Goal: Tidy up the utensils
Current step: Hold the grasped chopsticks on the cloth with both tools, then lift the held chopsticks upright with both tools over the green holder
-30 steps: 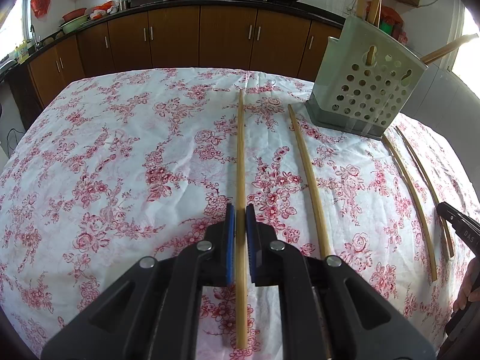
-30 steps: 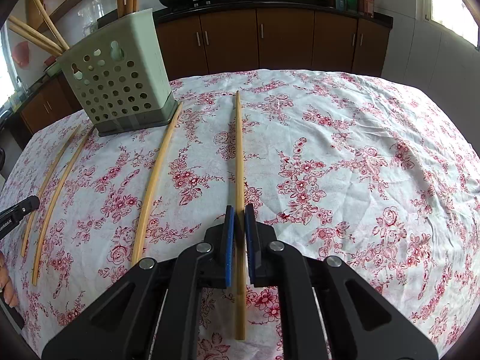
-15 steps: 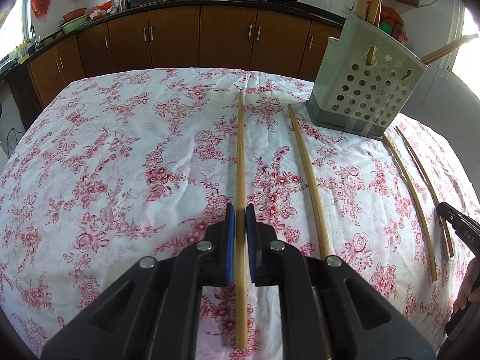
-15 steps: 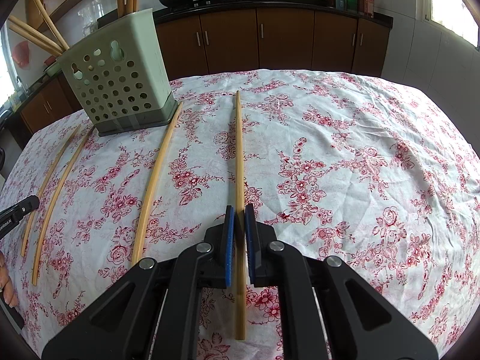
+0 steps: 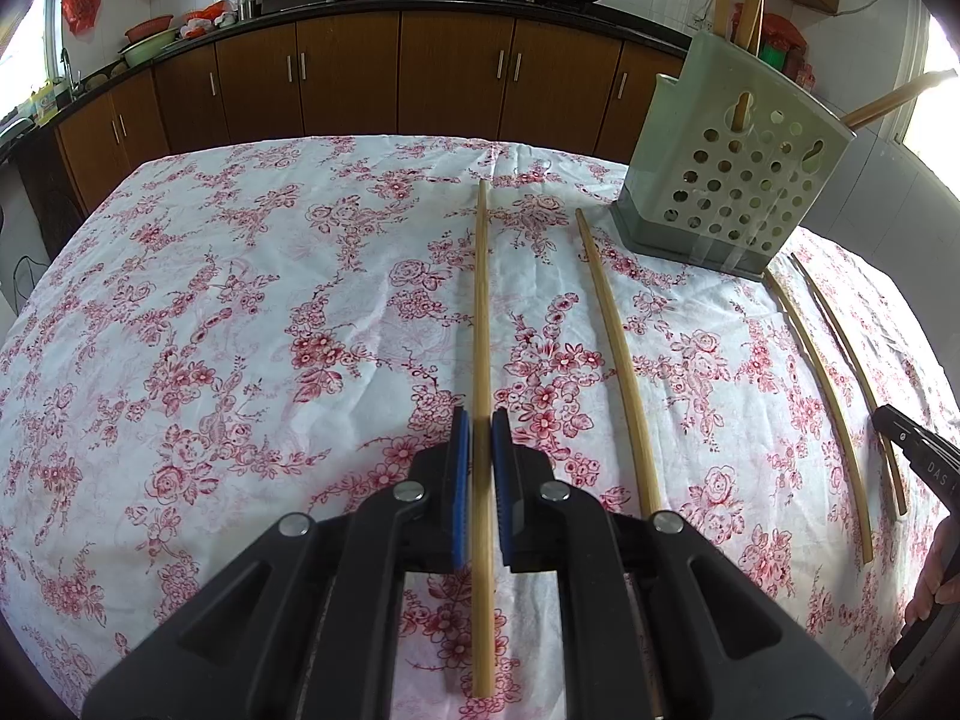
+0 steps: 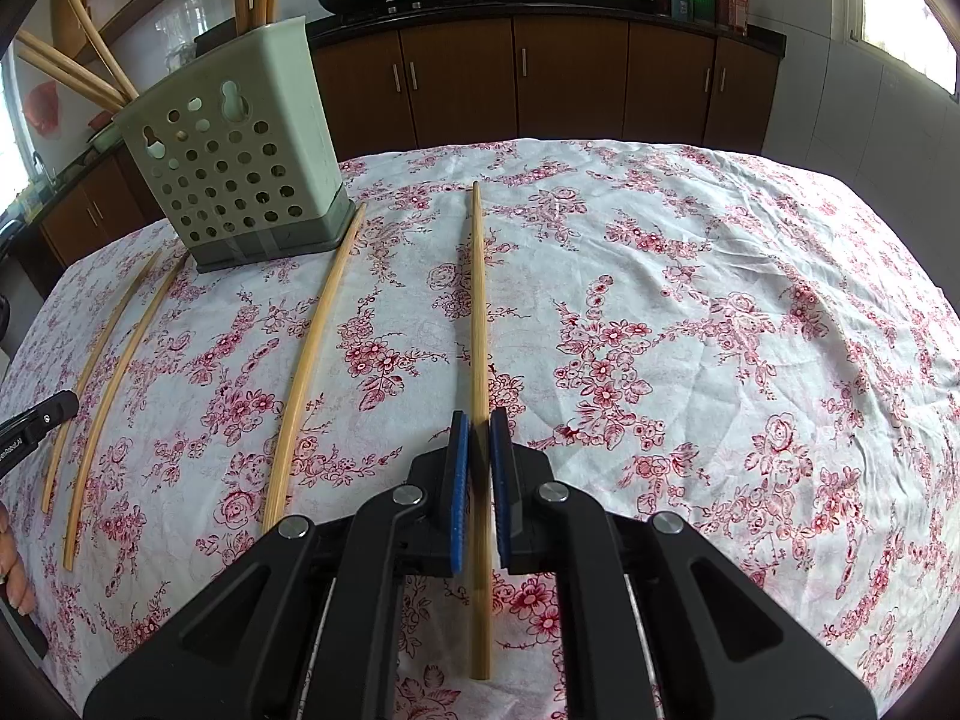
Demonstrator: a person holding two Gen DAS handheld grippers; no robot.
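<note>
In the left wrist view my left gripper (image 5: pixel 480 420) is shut on a long bamboo chopstick (image 5: pixel 480 312) that runs straight away from me over the floral tablecloth. In the right wrist view my right gripper (image 6: pixel 479 420) is likewise shut on a chopstick (image 6: pixel 477 300), gripped near its near end. A pale green perforated utensil holder (image 5: pixel 732 174) (image 6: pixel 240 162) stands at the far side with several chopsticks upright in it. Other loose chopsticks (image 5: pixel 618 360) (image 6: pixel 312 348) lie on the cloth beside the held ones.
Two thin chopsticks (image 5: pixel 828 396) (image 6: pixel 114 372) lie side by side on the cloth. The other gripper's black tip and a hand show at each view's edge (image 5: pixel 918 456) (image 6: pixel 30 426). Brown kitchen cabinets (image 5: pixel 456 78) with woks on the counter stand behind the table.
</note>
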